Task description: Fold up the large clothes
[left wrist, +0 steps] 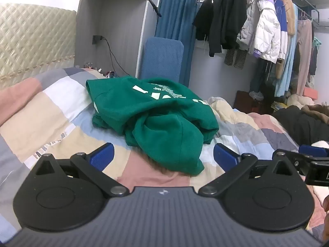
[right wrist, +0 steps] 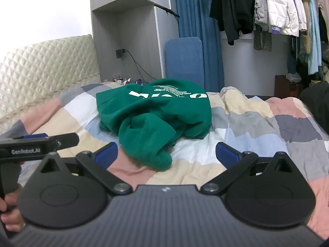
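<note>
The left gripper (right wrist: 39,142), seen at the left edge of the right wrist view, bears the white brand "GenRobot.AI" on its black side. The green sweatshirt (right wrist: 156,115), lying mid-bed, carries large white letters and several lines of small white print, all upside down and creased; only an "O" near its right edge can be made out, the small print being too fine to read. The quilt (left wrist: 47,123) has dark lettering near its left edge in the left wrist view, too distorted to read.

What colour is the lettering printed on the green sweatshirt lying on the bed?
White, on the green sweatshirt; it shows best in the right wrist view.
</note>
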### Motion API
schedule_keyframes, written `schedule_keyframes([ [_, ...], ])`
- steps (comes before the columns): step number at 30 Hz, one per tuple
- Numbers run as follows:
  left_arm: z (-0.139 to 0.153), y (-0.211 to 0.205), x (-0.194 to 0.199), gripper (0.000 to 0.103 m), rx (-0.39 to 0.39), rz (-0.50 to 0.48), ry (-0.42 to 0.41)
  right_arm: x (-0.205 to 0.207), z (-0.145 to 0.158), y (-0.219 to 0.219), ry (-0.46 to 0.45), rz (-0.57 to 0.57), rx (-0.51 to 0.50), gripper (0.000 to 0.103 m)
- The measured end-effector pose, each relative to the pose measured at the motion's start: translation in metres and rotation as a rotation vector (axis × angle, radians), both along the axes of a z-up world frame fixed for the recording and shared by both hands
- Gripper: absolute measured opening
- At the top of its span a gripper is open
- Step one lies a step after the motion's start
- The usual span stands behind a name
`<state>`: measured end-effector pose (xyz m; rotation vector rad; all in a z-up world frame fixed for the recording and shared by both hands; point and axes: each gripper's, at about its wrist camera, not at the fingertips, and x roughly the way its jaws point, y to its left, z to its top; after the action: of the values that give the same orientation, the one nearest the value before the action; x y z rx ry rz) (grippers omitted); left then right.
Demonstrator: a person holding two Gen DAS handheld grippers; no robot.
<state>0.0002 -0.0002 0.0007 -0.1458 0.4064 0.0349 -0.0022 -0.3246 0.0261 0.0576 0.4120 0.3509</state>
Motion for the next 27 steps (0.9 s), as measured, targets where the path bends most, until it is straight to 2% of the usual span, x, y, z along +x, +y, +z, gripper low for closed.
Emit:
schedule_keyframes([
  [27, 0.0016, 0.0001, -0.0016, 0.103, 0.010, -0.009, -0.012, 0.0024, -0.0047, 0.0020, 0.015, -0.010, -0.019, 0.103],
])
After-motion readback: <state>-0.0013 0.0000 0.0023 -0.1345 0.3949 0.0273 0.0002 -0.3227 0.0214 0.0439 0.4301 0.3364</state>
